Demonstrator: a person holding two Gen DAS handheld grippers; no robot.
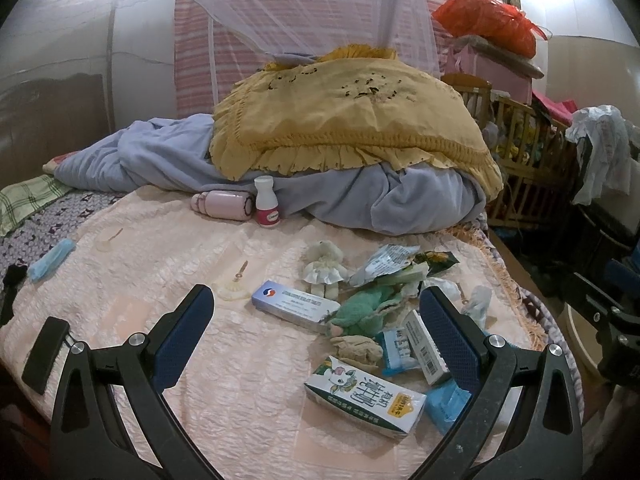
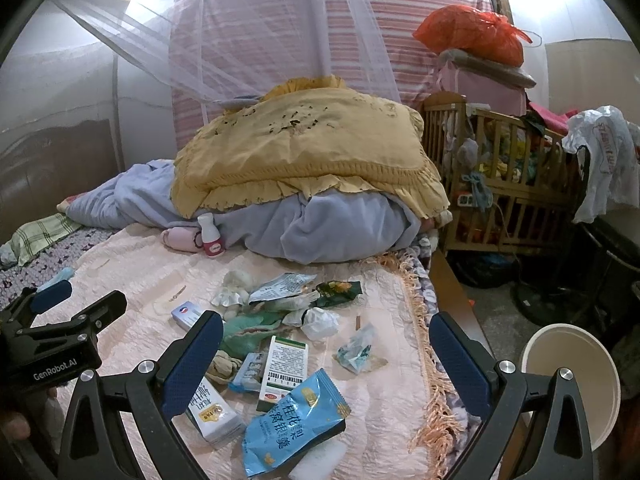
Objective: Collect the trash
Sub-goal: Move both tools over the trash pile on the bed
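Note:
Litter lies scattered on a pink quilted bedspread [image 1: 168, 240]. In the left wrist view my left gripper [image 1: 316, 332] hangs open over a drink carton [image 1: 364, 398], a silver pill box [image 1: 294, 306] and a green cloth toy [image 1: 364, 312]. In the right wrist view my right gripper [image 2: 328, 354] is open above a blue snack packet [image 2: 292, 420], a white and green medicine box [image 2: 282, 368], a crumpled tissue [image 2: 320, 322] and a small clear wrapper [image 2: 358, 348]. Neither gripper holds anything. The left gripper [image 2: 52, 300] shows at the left edge of the right wrist view.
A cream round bin [image 2: 572, 376] stands on the floor right of the bed. A yellow pillow [image 1: 348, 120] on a blue blanket [image 1: 400, 196] fills the far end, with a white bottle [image 1: 266, 202] before it. A wooden crib [image 2: 504, 184] stands beyond.

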